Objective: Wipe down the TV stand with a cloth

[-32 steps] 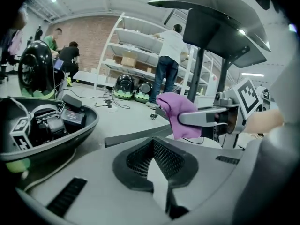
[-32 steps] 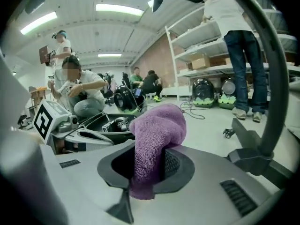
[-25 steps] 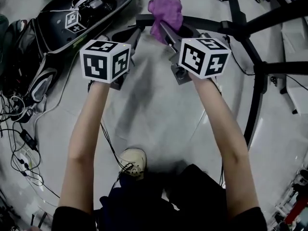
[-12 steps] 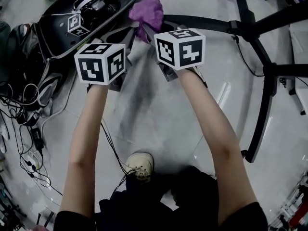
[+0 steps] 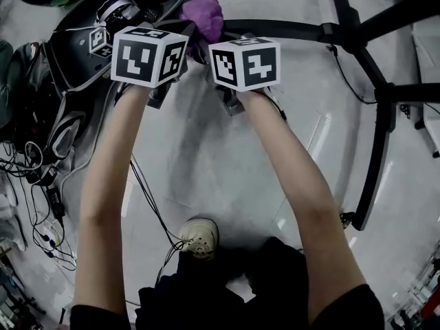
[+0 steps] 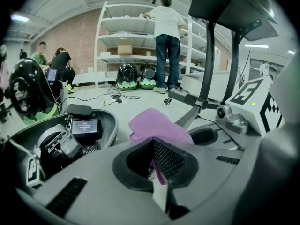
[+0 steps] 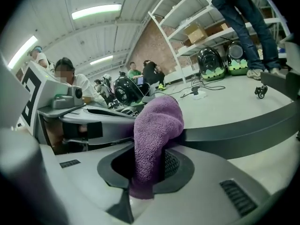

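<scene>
Your right gripper is clamped on the purple cloth, which bulges up out of its jaws. Your left gripper has its jaws drawn nearly together, with a thin strip of the same cloth between them. The cloth sits at the end of a black TV stand leg. An open case lies just left, with loose cables beyond it.
</scene>
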### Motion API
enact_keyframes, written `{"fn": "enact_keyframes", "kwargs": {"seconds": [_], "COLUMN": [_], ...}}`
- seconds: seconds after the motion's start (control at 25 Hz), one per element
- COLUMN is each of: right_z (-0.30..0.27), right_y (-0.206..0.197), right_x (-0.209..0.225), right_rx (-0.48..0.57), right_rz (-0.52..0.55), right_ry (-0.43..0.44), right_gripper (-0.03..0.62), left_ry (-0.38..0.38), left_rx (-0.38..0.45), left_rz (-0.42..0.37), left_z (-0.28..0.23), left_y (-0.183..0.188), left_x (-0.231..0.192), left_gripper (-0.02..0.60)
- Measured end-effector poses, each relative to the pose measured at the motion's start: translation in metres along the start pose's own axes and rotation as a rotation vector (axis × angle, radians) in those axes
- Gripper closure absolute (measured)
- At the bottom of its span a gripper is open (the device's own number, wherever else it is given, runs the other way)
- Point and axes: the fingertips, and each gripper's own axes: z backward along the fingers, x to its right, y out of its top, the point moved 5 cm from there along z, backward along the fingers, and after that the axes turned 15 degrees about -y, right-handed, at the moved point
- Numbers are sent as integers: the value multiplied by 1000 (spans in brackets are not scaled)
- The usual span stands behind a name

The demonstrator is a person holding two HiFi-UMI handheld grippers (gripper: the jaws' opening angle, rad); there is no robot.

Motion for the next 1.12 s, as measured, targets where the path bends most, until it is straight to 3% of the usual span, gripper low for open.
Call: {"fn": "enact_keyframes", "kwargs": {"seconds": [0.16,0.72,0.96,1.12], "right_z": [6,55,92,115], "right_y": [-5,-12,-13,-5], "right_x": [15,126,182,213], "right_rx": [-17,-15,-5,35], "right_rz": [-19,-112,-166,-166], "right_ry": [-26,-178,-281,-347], "right_gripper": [505,505,505,505], "left_ry": [-53,-180,-213,-232], "left_rx": [-59,-83,-181,-140], "left_rz": [-8,-62,-183,-152], "left_z": [-21,-108,-153,-171], "left_y": [2,35,47,57], "left_x": [9,76,118,140], "left_gripper": [577,577,577,577]}}
